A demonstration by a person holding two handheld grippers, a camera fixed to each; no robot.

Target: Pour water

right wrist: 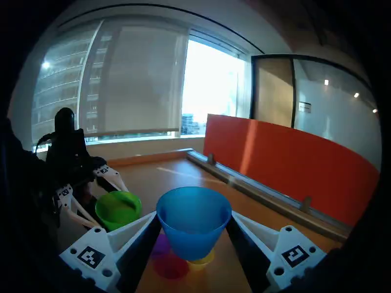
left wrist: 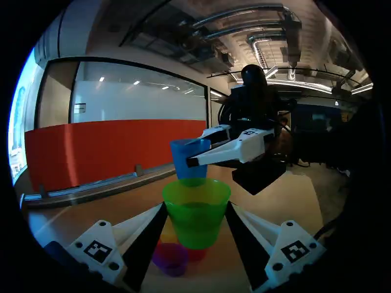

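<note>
Two cups are up off the tabletop (left wrist: 298, 195), one in each of my tongs. In the left gripper view, the orange panel (left wrist: 97, 151) runs along the far side at the left of the frame. At bottom centre my left tongs (left wrist: 195, 211) are closed in on the green cup (left wrist: 196, 217), one finger pressed to each side, and the cup stands upright with its mouth up. Just past its rim and a little higher in the frame is the blue cup (left wrist: 188, 161), also upright. My right tongs (left wrist: 196, 150) come in from the right of the frame and clamp it from both sides.

In the right gripper view the green cup sits at lower left, beside the blue cup at bottom centre but not touching it. Under both cups, a purple cup (right wrist: 159, 244), a red cup (right wrist: 170, 267) and a yellow cup (right wrist: 200, 263) rest on the tabletop.

What matters for the pour is how the two mouths line up. Both cups have their long axis vertical, and the blue one lies straight ahead of my left tongs, slightly above the green rim. I judge the blue cup to be the pourer. It would need to close the gap and tip its lip toward the green mouth, while my left tongs keep the green cup level. I cannot tell whether either cup has water in it.
</note>
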